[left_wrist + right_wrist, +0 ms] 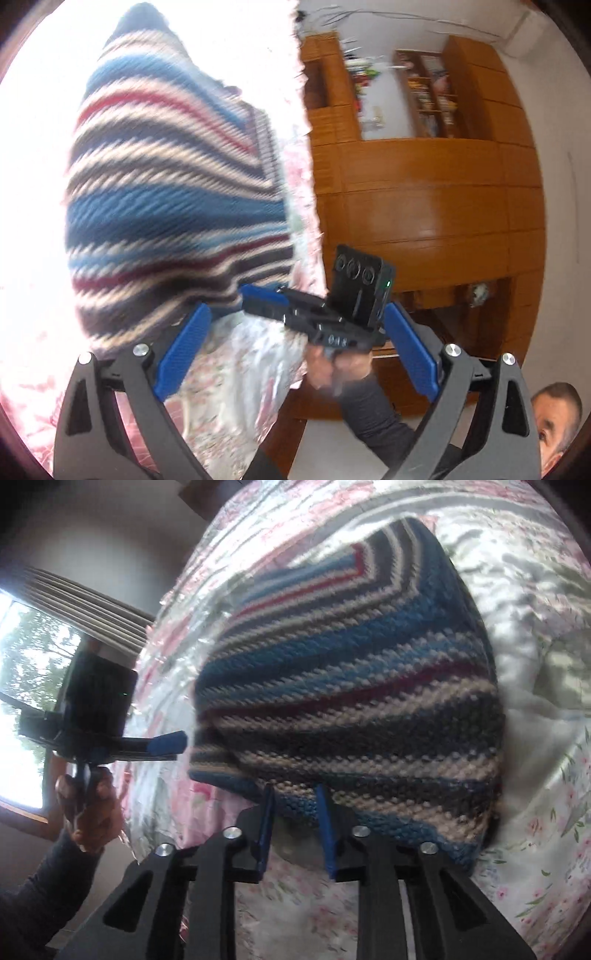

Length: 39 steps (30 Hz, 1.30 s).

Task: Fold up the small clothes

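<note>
A striped knitted garment (354,701), banded in blue, dark grey, cream and red, hung lifted just above a bed covered by a pink floral bedspread (535,830). The right hand-held gripper (295,801) had its two blue fingers (267,812) drawn close together and pinched the near lower hem of the garment between them. In the left wrist view the left hand-held gripper (295,350) stood with its blue fingers (184,350) spread wide; the striped garment (173,192) hung at the left of that view, just beside the left finger, though blur made it impossible to tell whether cloth and finger touched. Between those spread fingers the right hand-held gripper (291,306) appeared farther off, held by a hand (340,369) in a dark sleeve. In the right wrist view the left hand-held gripper (166,744) showed at the far left, one blue finger near the garment's left edge. A wooden wall unit (424,192) filled the right of the left view; its open shelves (432,96) held small items too blurred to name.
</note>
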### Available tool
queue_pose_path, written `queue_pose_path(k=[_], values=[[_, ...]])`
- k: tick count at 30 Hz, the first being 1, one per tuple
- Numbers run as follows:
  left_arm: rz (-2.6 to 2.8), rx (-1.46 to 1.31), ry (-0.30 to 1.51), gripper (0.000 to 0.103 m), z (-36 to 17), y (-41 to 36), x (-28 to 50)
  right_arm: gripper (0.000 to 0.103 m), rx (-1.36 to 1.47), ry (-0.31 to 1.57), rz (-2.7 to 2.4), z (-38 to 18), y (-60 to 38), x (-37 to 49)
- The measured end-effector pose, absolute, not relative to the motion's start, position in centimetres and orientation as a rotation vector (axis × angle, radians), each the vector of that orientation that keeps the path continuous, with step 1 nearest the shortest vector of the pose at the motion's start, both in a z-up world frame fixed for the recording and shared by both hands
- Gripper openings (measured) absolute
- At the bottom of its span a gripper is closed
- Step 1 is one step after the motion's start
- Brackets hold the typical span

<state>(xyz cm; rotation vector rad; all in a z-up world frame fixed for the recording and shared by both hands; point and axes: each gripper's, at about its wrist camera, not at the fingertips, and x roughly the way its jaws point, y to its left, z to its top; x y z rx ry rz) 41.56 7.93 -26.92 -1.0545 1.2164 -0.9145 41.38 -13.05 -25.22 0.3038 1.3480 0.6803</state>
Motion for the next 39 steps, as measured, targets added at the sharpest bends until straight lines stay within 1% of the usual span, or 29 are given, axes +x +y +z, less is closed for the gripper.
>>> queue_pose_path(k=[2,4,6,8,9,11,12,14,15,16,17,18,20,21,22,23,24,26,27,29,31,32,33,35,36,37,38,39], values=[[-0.88,-1.045,1.291,0.094,-28.9,8.1,41.1,0.001,0.296,1.379,0.651,-25.8,-14.5,40.8],[-0.875,-1.043,1.335,0.094,-30.1,8.2,40.7,0.004,0.308,1.38,0.649,-25.3,-15.7,40.3],[-0.904,-1.042,1.313,0.094,-29.3,8.8,40.5,0.02,0.359,1.335,0.707,-23.6,-16.0,40.2],[-0.966,-1.055,1.238,0.094,-27.6,9.4,40.7,0.024,0.417,1.249,0.765,-21.1,-16.1,40.7],[-1.0,-1.065,1.198,0.094,-26.5,9.8,41.2,0.029,0.461,1.22,0.781,-20.4,-16.2,41.4],[-1.029,-1.046,1.117,0.094,-23.8,9.9,42.6,0.037,0.577,1.179,0.795,-19.8,-16.3,43.7],[-1.026,-1.038,1.087,0.094,-22.8,9.8,43.6,0.037,0.631,1.171,0.795,-19.9,-16.2,45.2],[-1.007,-1.002,1.06,0.094,-21.7,9.8,46.3,0.037,0.739,1.162,0.772,-21.1,-16.5,48.2],[-0.977,-0.981,1.063,0.094,-21.9,9.9,47.6,0.037,0.771,1.179,0.754,-22.1,-16.5,49.4],[-0.948,-1.017,1.092,0.094,-23.1,10.3,48.7,0.036,0.797,1.229,0.713,-23.7,-16.9,50.5],[-0.928,-1.049,1.148,0.094,-24.7,10.3,49.5,0.024,0.789,1.266,0.661,-25.2,-17.4,51.1],[-0.894,-1.03,1.205,0.094,-26.2,10.1,50.0,0.0,0.728,1.294,0.606,-26.5,-18.3,51.3],[-0.881,-1.025,1.247,0.09,-28.3,9.7,50.7,0.0,0.772,1.306,0.597,-28.6,-20.4,51.2],[-0.886,-1.028,1.234,0.09,-28.5,9.6,50.9,0.0,0.779,1.301,0.594,-28.7,-20.9,50.9],[-0.885,-1.027,1.212,0.093,-28.4,9.7,50.9,0.0,0.758,1.29,0.598,-27.9,-20.9,50.8],[-0.889,-1.033,1.191,0.096,-28.2,9.8,50.8,0.002,0.735,1.27,0.614,-26.7,-20.7,50.9],[-0.895,-1.037,1.173,0.097,-28.2,9.9,50.6,0.01,0.717,1.239,0.625,-25.3,-20.4,51.0],[-0.908,-1.038,1.172,0.097,-28.7,9.9,50.4,0.016,0.741,1.184,0.665,-23.1,-19.3,52.4],[-0.914,-1.04,1.173,0.097,-28.8,10.1,50.3,0.016,0.743,1.176,0.67,-22.6,-18.6,53.5],[-0.917,-1.052,1.172,0.097,-29.0,9.6,50.7,0.018,0.765,1.199,0.681,-22.9,-16.9,56.0],[-0.921,-1.062,1.174,0.096,-29.0,9.9,50.7,0.022,0.776,1.269,0.63,-24.9,-15.7,58.3],[-0.935,-1.077,1.167,0.095,-29.0,10.2,50.7,0.009,0.726,1.305,0.55,-26.2,-15.8,59.2],[-0.955,-1.091,1.142,0.095,-28.5,11.1,50.7,0.0,0.714,1.337,0.506,-27.5,-16.4,59.8],[-0.984,-1.071,1.076,0.096,-27.0,12.3,51.5,0.0,0.725,1.328,0.497,-27.5,-17.6,59.6],[-0.986,-1.065,1.049,0.096,-26.2,12.9,52.2,0.001,0.717,1.303,0.496,-26.7,-18.4,59.2],[-0.977,-1.061,1.032,0.096,-25.7,13.4,52.7,0.005,0.729,1.278,0.524,-25.9,-18.0,59.2],[-0.966,-1.055,1.021,0.096,-25.1,13.8,53.5,0.014,0.743,1.255,0.567,-25.3,-17.9,59.0],[-0.952,-1.054,1.02,0.096,-25.1,14.0,54.6,0.016,0.745,1.251,0.588,-24.9,-17.3,59.0]])
